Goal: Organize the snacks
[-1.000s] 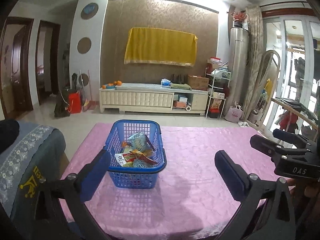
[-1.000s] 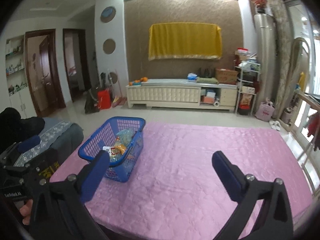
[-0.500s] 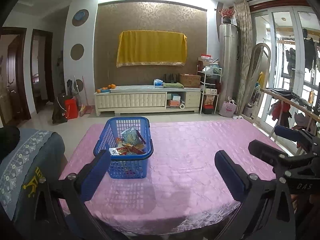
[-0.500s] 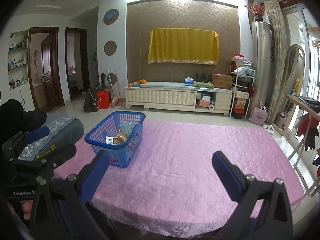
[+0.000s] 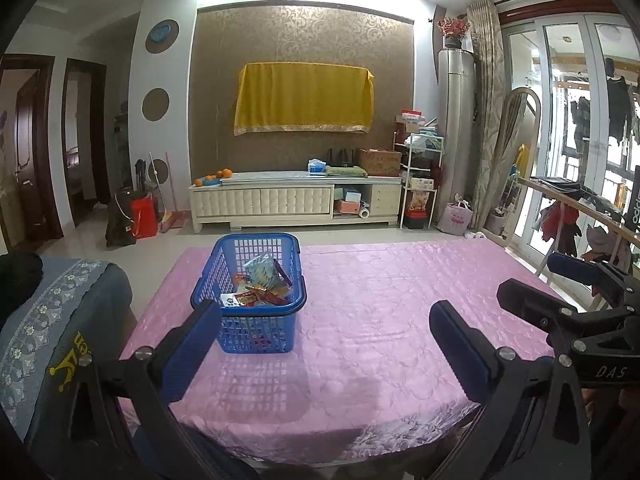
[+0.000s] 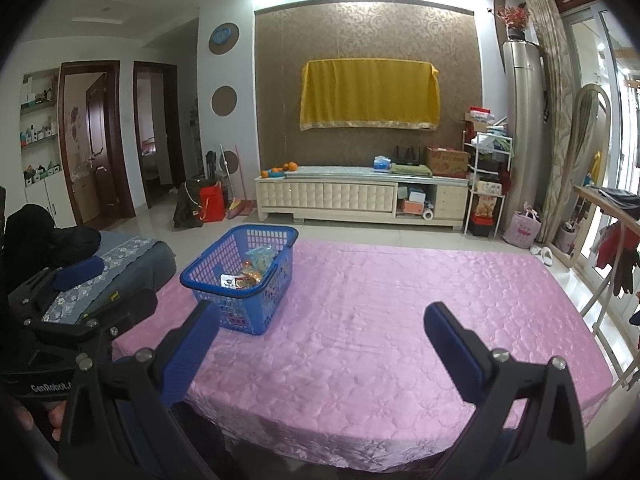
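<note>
Blue basket (image 5: 256,292) of snacks (image 5: 260,284) on pink table (image 5: 380,320) | ahead-left of left gripper (image 5: 326,340), touching neither | left and right gripper (image 6: 320,340) spread wide, empty

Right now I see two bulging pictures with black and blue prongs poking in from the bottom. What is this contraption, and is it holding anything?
There is no robot here. A person holds a hand-held gripper in each hand, and each gripper carries a wide-angle camera looking forward along its two fingers. One picture comes from the left gripper, the other from the right gripper. The prongs are their jaws, spread open with nothing between them. Each camera also catches the other gripper at the edge of its view. Ahead is a table under a shiny pink quilted tablecloth. On it stands a blue plastic mesh basket containing colourful snack packets. Nothing else lies on the cloth, and neither gripper touches the basket.
</note>
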The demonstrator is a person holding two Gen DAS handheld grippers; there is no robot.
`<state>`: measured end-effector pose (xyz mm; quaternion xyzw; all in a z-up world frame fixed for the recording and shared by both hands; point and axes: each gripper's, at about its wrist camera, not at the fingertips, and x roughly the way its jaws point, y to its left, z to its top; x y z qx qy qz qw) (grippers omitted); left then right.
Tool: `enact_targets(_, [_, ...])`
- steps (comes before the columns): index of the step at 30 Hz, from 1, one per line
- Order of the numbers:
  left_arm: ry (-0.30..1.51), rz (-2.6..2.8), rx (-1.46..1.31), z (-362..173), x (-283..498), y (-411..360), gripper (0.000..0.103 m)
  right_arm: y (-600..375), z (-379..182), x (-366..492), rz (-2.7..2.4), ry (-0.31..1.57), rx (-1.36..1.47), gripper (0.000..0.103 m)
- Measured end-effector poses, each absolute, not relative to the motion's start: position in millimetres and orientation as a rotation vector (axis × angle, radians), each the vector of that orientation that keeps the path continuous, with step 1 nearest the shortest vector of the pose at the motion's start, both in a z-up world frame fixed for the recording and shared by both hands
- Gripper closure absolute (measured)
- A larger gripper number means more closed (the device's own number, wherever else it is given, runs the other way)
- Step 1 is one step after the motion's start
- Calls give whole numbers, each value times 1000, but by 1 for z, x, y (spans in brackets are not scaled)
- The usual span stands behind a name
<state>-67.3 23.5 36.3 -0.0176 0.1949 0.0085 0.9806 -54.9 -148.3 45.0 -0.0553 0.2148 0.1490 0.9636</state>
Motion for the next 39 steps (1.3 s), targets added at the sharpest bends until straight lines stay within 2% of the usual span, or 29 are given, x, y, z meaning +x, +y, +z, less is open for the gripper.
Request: enact_targets(39, [415, 20, -42, 37, -72, 17, 0, -148, 42, -61, 299, 449, -111, 0])
